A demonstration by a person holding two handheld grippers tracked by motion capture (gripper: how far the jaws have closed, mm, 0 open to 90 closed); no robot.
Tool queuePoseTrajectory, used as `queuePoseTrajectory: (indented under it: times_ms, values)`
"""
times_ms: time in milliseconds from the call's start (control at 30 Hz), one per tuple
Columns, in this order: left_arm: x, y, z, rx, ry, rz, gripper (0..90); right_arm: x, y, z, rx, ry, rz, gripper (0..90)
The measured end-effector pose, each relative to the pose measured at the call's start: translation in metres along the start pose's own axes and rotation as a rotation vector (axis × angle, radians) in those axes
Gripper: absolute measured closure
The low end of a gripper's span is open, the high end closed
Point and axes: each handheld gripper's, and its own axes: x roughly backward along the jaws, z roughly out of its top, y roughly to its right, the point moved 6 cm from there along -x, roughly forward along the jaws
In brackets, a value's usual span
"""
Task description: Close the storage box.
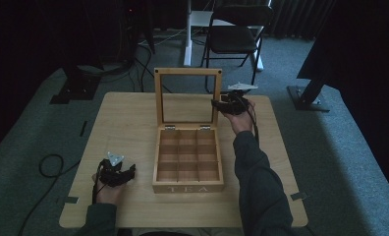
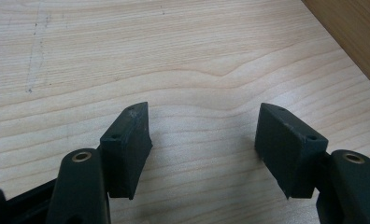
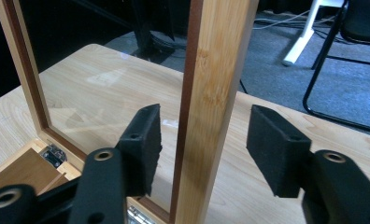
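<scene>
Nearest, at 7 o'clock on the table, the left gripper rests idle, jaws spread over bare wood, holding nothing. Centre: the tea box, compartments apparently empty, though dim light leaves this uncertain. Farther, at 1 o'clock, the right gripper straddles the right rail of the upright glazed lid, jaws parted either side, not yet clamped. Risk, as judged: closing off-centre or pushing sideways could strain the hinges or slide the unbraced box. Beyond, a chair; the surroundings are too dark to read.
</scene>
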Motion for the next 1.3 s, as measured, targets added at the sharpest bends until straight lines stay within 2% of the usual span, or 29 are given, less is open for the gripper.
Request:
queuePoseTrajectory:
  times_ms: [200,333,433,533,833,1000,1300]
  values:
    - [0.000,0.000,0.000,0.004,0.002,-0.001,36.0,-0.005,0.003,0.000,0.005,0.000,0.038,49.5]
    - [0.000,0.000,0.000,0.004,0.003,-0.001,36.1,-0.006,-0.002,0.005,0.029,-0.006,0.054,50.8]
    - [0.000,0.000,0.000,0.004,0.003,-0.001,36.0,-0.006,-0.005,0.008,0.064,-0.013,0.030,51.7]
    - [0.000,0.000,0.000,0.006,0.003,-0.001,36.0,-0.002,-0.005,0.007,0.057,-0.005,0.038,54.2]
    - [-0.001,0.002,0.000,0.013,0.009,-0.008,36.0,0.013,-0.015,0.002,0.109,0.020,0.019,54.0]
    - [-0.001,0.002,0.000,0.014,0.006,-0.012,36.0,0.022,-0.020,-0.001,0.118,0.036,0.037,54.2]
    - [-0.001,0.002,0.000,0.019,0.003,-0.015,36.0,0.040,-0.033,-0.009,0.167,0.044,0.026,57.0]
